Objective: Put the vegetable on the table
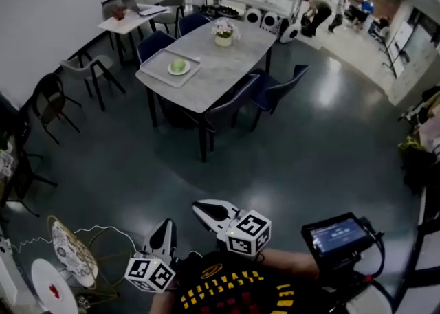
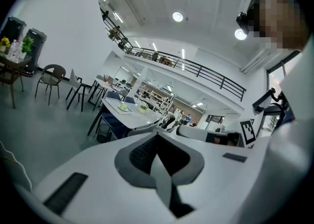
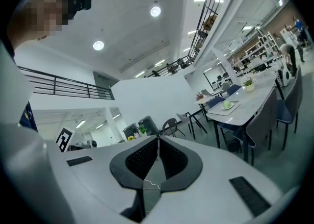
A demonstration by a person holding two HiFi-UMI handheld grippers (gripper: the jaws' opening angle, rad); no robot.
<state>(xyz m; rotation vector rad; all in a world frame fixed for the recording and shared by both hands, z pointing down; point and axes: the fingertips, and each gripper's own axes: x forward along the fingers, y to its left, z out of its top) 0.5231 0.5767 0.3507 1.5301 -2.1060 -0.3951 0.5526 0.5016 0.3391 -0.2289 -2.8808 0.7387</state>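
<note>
Stood on the dark floor, well apart from the grey dining table. Held the left gripper and the right gripper low and close to the body, side by side, each with its marker cube nearest the chest, both pointed roughly level toward the table. Had the left jaws closed against each other in the left gripper view, with nothing between them. Had the right jaws pressed together as well in the right gripper view, equally empty.

Found the green vegetable far from both grippers, lying on a small white plate. Found that plate resting on a pale tray at the near left corner of the tabletop. Noted the same vegetable small and distant past both closed tips. Saw a pot of flowers further along the table, apart from the tray, and dark blue chairs drawn up around it. Saw a small white side table behind, by the wall. Made out a patterned plate at lower left and a screen device at lower right, beside the person.
</note>
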